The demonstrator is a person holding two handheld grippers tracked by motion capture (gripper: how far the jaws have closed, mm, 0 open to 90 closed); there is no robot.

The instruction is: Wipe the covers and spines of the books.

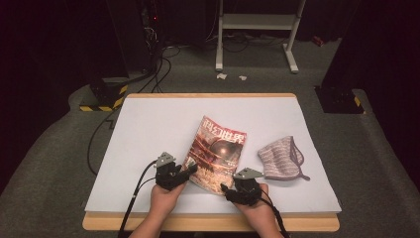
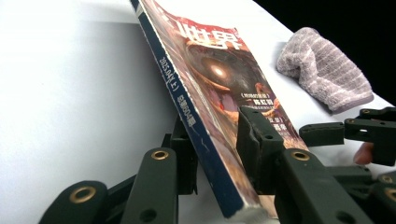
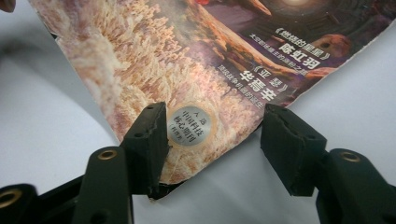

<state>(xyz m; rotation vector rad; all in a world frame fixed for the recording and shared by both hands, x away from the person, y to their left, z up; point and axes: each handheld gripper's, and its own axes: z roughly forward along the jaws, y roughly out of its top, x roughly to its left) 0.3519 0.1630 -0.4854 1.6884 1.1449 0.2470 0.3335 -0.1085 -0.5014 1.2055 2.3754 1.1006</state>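
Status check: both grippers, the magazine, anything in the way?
Left gripper shut on magazine at the spine edge. Right gripper open at its near corner, pads not pressing. Grey cloth lies apart on the table, not in the way.

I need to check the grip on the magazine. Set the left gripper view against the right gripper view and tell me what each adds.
Left gripper view alone: the magazine's blue spine between the left gripper, one pad pressed on the cover, and the striped cloth. Right gripper view alone: the round silver sticker at the cover's bottom corner, between the open jaws of the right gripper. Both: the magazine on the white table.
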